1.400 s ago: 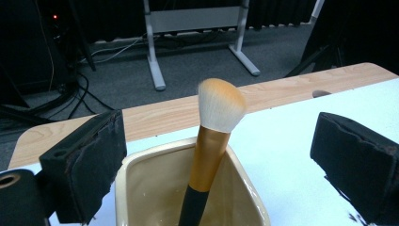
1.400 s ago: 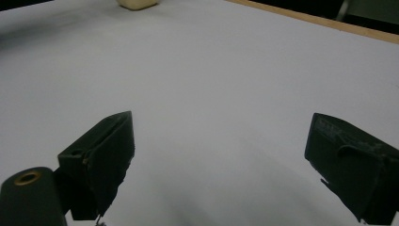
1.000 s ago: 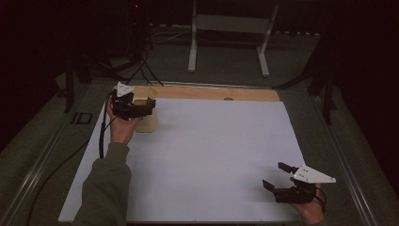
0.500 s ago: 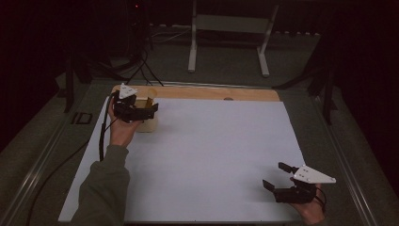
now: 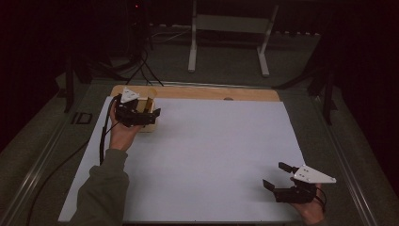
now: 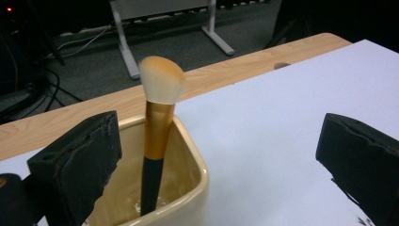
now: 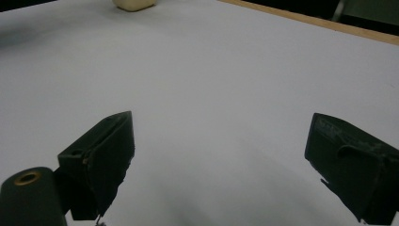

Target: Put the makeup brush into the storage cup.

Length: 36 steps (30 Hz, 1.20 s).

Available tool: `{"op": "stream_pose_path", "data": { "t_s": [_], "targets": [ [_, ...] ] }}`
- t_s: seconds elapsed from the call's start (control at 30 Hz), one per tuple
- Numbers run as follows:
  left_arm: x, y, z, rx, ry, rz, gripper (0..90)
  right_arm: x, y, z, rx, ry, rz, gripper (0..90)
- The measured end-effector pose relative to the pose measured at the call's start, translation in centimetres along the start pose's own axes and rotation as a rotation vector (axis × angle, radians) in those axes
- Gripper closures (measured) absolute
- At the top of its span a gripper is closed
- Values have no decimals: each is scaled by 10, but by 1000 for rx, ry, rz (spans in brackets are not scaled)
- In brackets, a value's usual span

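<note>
While both tongs gape | soft angled brush [image 6: 157, 117] upright | glossy squarish ceramic cup [image 6: 190, 188]

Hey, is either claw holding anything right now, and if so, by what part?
Nothing is held. The left claw is open beside the cream holder, its jaws apart from the makeup brush standing in it. The right claw is open over the white sheet.

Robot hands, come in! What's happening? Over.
Both grippers open: left gripper at cup, right gripper idle. Brush standing in cup, untouched. Nothing blocking.
</note>
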<state>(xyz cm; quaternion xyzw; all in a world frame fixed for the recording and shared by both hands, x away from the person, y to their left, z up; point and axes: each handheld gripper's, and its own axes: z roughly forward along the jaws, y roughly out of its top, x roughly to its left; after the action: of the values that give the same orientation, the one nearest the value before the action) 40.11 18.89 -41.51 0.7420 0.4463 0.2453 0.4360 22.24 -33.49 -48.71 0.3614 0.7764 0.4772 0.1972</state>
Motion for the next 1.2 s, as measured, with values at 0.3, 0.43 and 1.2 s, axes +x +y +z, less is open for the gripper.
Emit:
{"op": "stream_pose_path", "data": {
  "t_s": [0.3,0.43,1.2],
  "targets": [
    [-4,-6,-2,12,-12,21,18,0,0,1,3,-1,1,87],
    [-6,-8,-3,7,-22,22,18,0,0,0,3,-2,1,87],
    [-19,-26,-22,-16,-59,62,18,-2,0,0,-7,-16,21,87]
  ]
}}
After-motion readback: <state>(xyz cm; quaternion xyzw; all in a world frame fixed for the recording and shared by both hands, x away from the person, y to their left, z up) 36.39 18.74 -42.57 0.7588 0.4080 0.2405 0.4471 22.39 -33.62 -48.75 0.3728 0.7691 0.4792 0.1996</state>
